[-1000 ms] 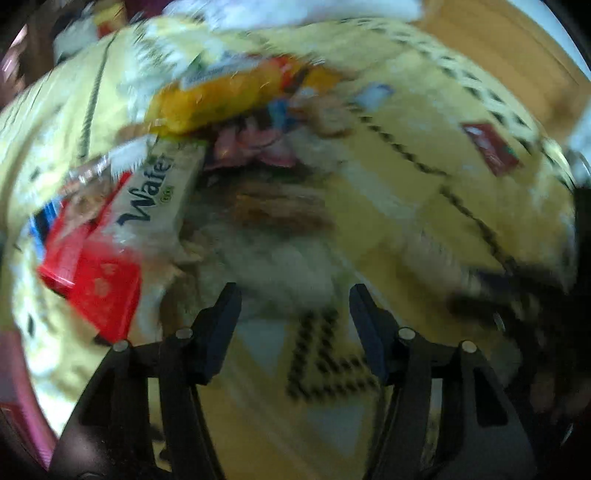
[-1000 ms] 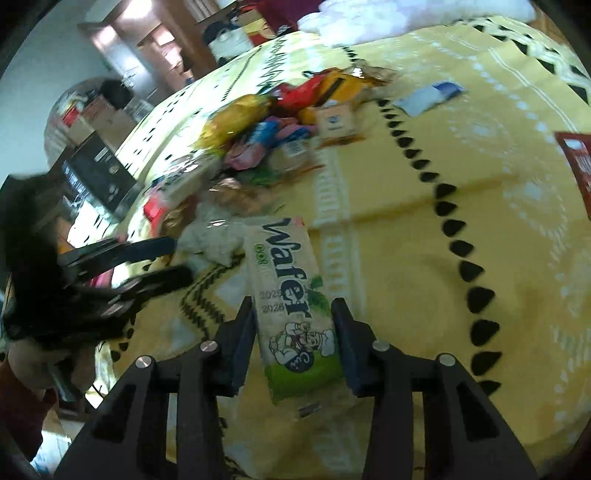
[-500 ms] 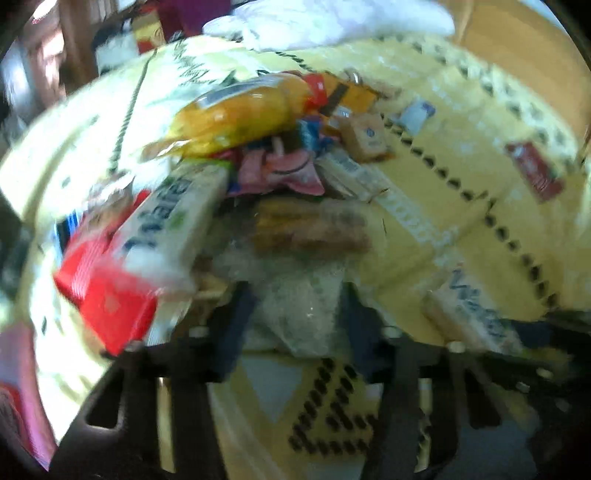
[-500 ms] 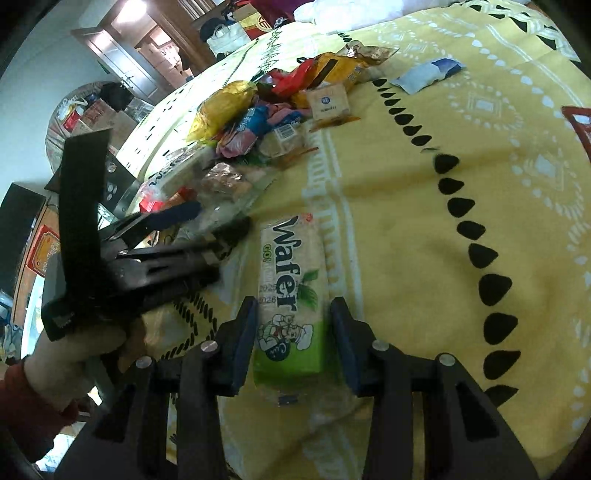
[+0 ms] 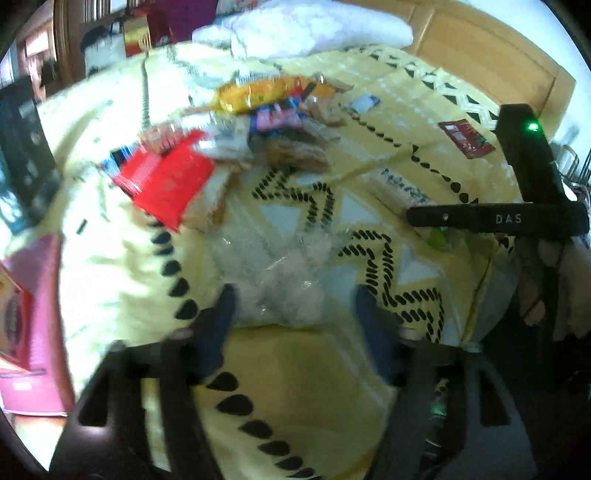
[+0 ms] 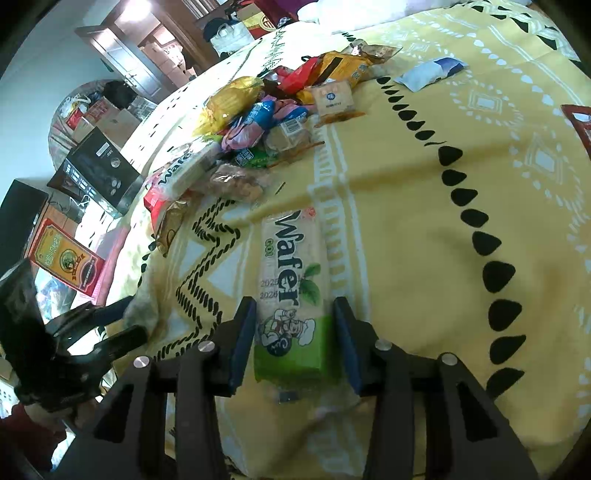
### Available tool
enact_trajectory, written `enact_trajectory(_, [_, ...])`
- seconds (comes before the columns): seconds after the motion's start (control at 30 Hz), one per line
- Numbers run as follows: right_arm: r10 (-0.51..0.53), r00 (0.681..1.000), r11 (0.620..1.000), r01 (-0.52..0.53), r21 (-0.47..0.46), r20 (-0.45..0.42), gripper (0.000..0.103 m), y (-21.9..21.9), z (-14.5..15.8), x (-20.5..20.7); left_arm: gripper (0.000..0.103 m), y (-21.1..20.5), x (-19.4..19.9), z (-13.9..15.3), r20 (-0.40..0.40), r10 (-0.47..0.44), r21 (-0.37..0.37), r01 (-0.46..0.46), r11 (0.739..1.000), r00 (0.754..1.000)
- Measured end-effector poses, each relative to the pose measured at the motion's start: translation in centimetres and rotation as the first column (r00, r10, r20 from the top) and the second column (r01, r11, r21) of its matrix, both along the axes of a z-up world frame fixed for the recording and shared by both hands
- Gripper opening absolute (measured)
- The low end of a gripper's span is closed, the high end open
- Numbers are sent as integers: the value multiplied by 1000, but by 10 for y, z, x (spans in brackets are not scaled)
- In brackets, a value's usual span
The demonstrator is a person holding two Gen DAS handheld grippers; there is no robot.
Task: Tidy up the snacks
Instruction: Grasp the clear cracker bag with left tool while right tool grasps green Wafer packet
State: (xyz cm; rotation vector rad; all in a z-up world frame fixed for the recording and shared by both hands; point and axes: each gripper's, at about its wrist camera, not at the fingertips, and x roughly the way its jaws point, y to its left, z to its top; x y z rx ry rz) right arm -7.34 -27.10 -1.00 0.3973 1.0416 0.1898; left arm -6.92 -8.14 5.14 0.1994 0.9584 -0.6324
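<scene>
A pile of snack packets [image 6: 266,122] lies on the yellow patterned bedspread [image 6: 424,221]. A white and green Wafer pack [image 6: 291,291] lies flat between the fingers of my right gripper [image 6: 293,339], which stands open around its near end. A second Wafer pack [image 6: 184,170] lies at the pile's left edge. My left gripper [image 5: 291,314] is open, with a clear crinkled bag [image 5: 273,273] between its fingers on the bedspread [image 5: 122,258]. The pile [image 5: 258,110] lies beyond it. The left gripper also shows in the right wrist view [image 6: 122,321].
A red pack [image 5: 166,184] lies at the near left of the pile. A dark red packet [image 5: 467,138] and a white and blue packet [image 6: 430,74] lie apart on the right. Boxes [image 6: 62,254] stand off the bed's left edge. A pillow [image 5: 306,29] and wooden headboard [image 5: 480,62] are behind.
My left gripper has pulled back from the pile toward the near edge, with the clear bag between its fingers. My right gripper has set the Wafer pack flat on the bedspread and opened.
</scene>
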Motion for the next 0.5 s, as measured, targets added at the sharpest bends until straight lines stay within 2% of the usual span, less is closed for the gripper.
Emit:
enact_trajectory(0.03, [7,1000,1000,-7,-3,-1,51,1,0,0,86,2,-2,2,28,5,4,-5,1000,1000])
enact_trajectory(0.1, [11,1000,1000,-11,-10,-2,52,3,0,1,86,4,2,4,48,27,0,-27,1000,998])
enact_trajectory(0.23, [13,1000,1000,-13,-9,-5,55,4,-1,2,90,15,16,-7,5,99,-25,-99,995,995])
enact_trajectory(0.37, [29,1000,999,-29,-26,-7,63,11,-1,5,92,7,29,-27,-88,137,-38,-141,989,987])
enact_trajectory(0.5, [34,999,999,-34,-42,-7,64,13,-2,6,95,-8,25,-35,-97,137,-23,-140,990,986])
